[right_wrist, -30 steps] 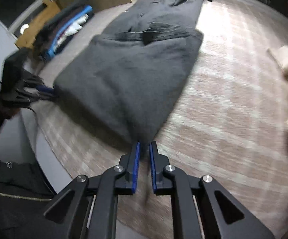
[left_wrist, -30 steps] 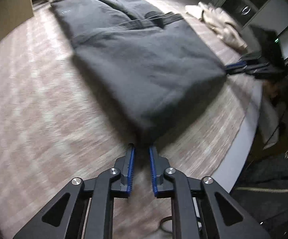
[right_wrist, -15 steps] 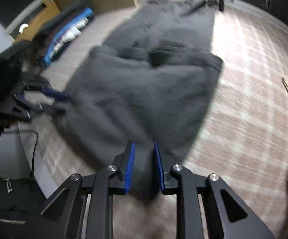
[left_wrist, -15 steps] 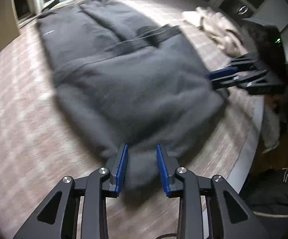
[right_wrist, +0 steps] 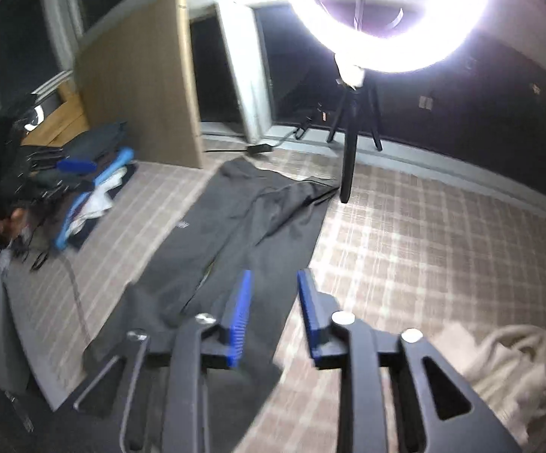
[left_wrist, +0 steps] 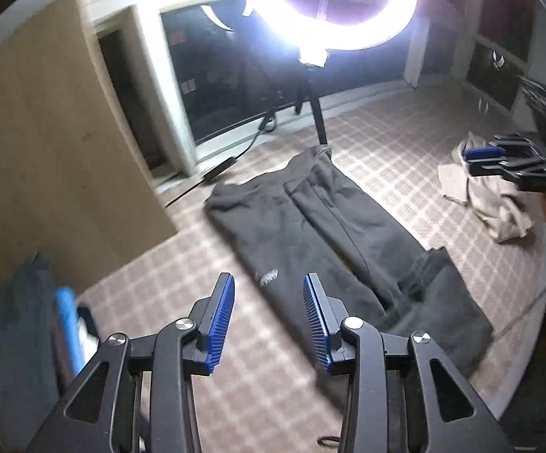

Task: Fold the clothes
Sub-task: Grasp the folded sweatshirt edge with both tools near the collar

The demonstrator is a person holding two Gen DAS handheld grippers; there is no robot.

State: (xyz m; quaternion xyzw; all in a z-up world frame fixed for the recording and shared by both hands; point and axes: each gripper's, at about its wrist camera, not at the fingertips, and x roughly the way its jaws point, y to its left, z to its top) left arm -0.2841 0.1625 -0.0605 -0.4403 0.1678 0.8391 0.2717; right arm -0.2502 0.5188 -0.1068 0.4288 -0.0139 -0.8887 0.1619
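Dark grey trousers (left_wrist: 329, 249) (right_wrist: 242, 241) lie lengthwise on the checked cloth surface (left_wrist: 205, 264), their near end folded back over itself (left_wrist: 446, 302). My left gripper (left_wrist: 269, 283) hangs well above them, jaws opening, nothing between the blue pads. My right gripper (right_wrist: 273, 279) is likewise raised above the near end, jaws opening and empty. In the left wrist view the right gripper (left_wrist: 478, 160) shows at the right edge, held by a hand. The left gripper (right_wrist: 65, 168) appears blurred at the left of the right wrist view.
A crumpled beige garment (left_wrist: 499, 207) (right_wrist: 514, 358) lies to the right of the trousers. A stack of folded clothes (left_wrist: 27, 321) (right_wrist: 95, 188) sits to the left. A bright ring light (left_wrist: 329, 0) on a tripod (right_wrist: 348, 158) stands at the far end, by a wooden panel (left_wrist: 46, 132).
Both grippers let go of the trousers' near edge, widened their jaws and rose away. The views tilted upward, bringing the ring light and far wall into sight. The folded end now lies flat.
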